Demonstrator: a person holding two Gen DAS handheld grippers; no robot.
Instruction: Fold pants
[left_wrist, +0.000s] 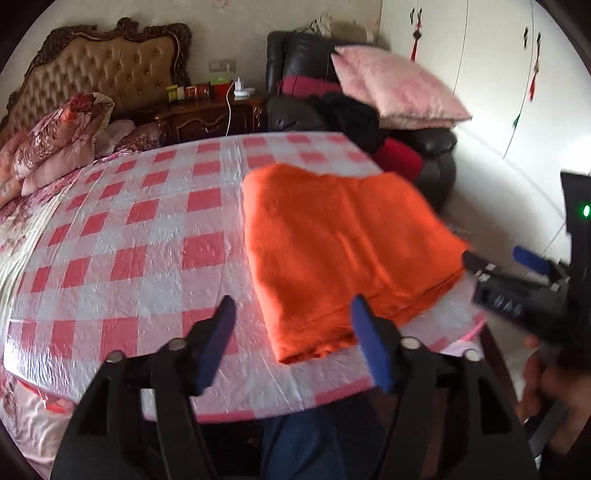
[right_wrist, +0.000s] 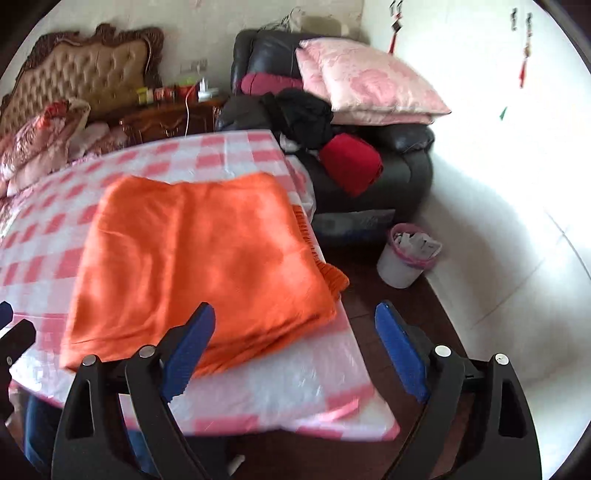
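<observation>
The orange pants (left_wrist: 343, 243) lie folded into a flat rectangle on the right part of the table with the pink checked cloth (left_wrist: 147, 229). They also show in the right wrist view (right_wrist: 199, 266), with the gathered waistband at the table's right edge. My left gripper (left_wrist: 291, 325) is open and empty, above the near edge beside the pants' near left corner. My right gripper (right_wrist: 295, 332) is open and empty, just off the pants' near right corner. It shows at the right in the left wrist view (left_wrist: 513, 269).
A bed with a tufted headboard (left_wrist: 110, 66) and floral bedding lies at the left. A dark armchair (right_wrist: 388, 162) piled with clothes and a pink pillow (right_wrist: 369, 81) stands behind the table. A white bin (right_wrist: 406, 258) sits on the floor at the right.
</observation>
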